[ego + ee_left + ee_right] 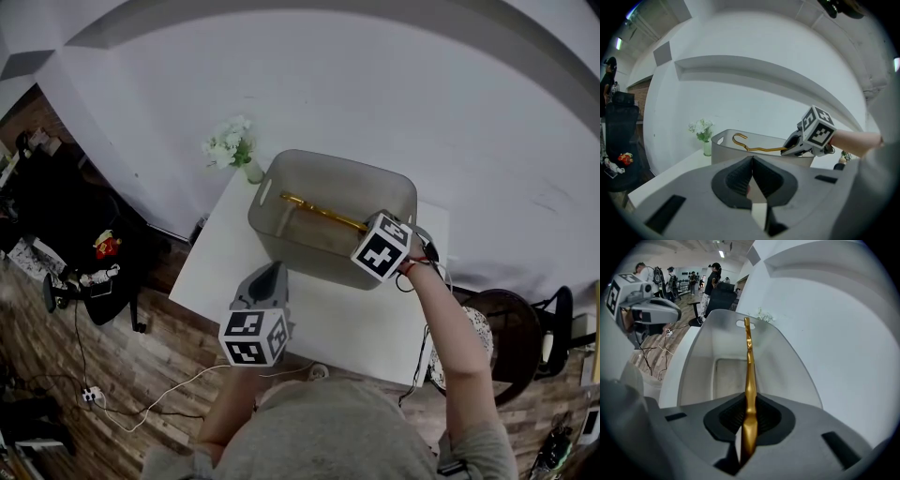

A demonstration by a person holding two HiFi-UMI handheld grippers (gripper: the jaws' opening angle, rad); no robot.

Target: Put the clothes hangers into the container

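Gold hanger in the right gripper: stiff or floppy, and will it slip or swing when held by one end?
Probably stiff: the gold hanger runs out straight from the right gripper over the container without sagging. It looks thin and glossy, so it may pivot or slide in that grip. Likely light for its length.

A slim gold hanger (319, 212) is held roughly level over the open grey container (298, 246), hook toward its far end
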